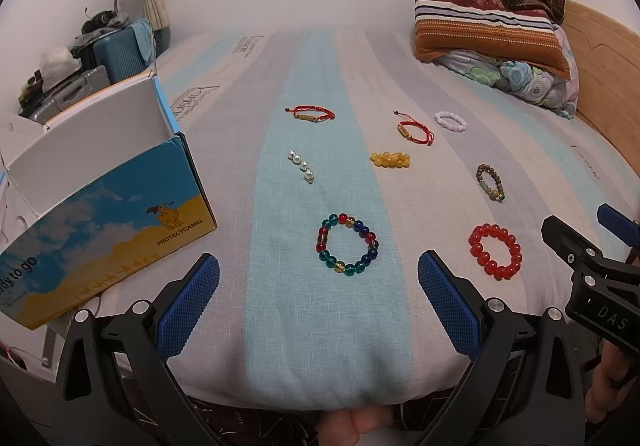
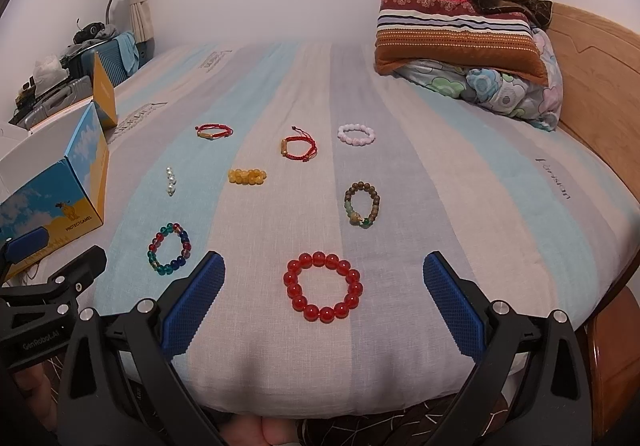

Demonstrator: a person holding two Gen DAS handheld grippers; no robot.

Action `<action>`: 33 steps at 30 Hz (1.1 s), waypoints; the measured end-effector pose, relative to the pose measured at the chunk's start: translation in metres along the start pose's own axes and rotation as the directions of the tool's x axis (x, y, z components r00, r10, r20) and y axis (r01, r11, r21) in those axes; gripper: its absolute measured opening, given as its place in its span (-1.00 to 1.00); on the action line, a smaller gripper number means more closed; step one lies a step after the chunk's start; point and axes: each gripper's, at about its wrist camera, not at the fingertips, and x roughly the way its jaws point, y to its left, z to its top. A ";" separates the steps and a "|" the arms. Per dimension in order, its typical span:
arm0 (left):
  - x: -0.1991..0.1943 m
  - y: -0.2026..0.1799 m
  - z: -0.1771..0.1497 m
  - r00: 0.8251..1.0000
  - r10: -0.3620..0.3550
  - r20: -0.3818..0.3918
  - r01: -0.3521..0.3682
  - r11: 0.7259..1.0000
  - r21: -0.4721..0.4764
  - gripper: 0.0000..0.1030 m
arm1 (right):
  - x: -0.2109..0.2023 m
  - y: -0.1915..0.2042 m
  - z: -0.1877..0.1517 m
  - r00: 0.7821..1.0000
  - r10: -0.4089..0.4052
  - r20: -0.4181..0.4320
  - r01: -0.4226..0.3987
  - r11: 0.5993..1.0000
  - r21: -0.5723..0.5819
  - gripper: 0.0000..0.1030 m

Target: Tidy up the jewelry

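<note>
Nothing sorted yet, by the look of it. Eight pieces laid out apart on the striped bed (image 1: 280,326); open box (image 1: 100,174) at left of the left view, no jewelry visible inside, though the floor of it is hidden. Whole job judged still ahead.

Left view inventory:
- multicolour bracelet (image 1: 347,244), lower centre
- red bracelet (image 1: 495,251), lower right
- brown bracelet (image 1: 489,182), right of centre
- yellow beads (image 1: 390,159), centre
- pearls (image 1: 302,165), centre left
- cord bracelet (image 1: 313,114), upper centre
- second cord bracelet (image 1: 416,132), right of the first
- pink bracelet (image 1: 451,121), upper right of centre

Left gripper (image 1: 319,274): spread wide, holding nothing. Multicolour bracelet just above the gap between the pads in frame, roughly centred, not touched. Box off to the left of the left pad.

Right gripper (image 2: 324,270): also wide open and empty. Red bracelet (image 2: 323,286) sits in the gap between the two pads in frame, clear of both. Brown bracelet (image 2: 362,205) above it, multicolour bracelet (image 2: 169,248) lower left beyond the left pad, box (image 2: 60,198) at the left edge.

Height of either claw above the sheet: cannot tell. Likely first picks: multicolour for left, red for right.
</note>
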 end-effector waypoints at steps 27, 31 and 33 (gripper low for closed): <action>-0.004 0.000 0.002 1.000 0.004 0.000 -0.004 1.000 0.001 0.89 | -0.005 0.003 0.003 1.000 0.000 0.008 0.000 1.000 -0.002 0.86; -0.005 0.000 0.003 1.000 0.007 0.002 -0.007 1.000 0.004 0.89 | -0.006 0.003 0.003 1.000 0.000 0.009 0.000 1.000 0.000 0.86; -0.006 -0.001 0.003 1.000 0.006 0.002 -0.006 1.000 0.003 0.89 | -0.006 0.004 0.004 1.000 -0.002 0.009 0.002 1.000 -0.001 0.86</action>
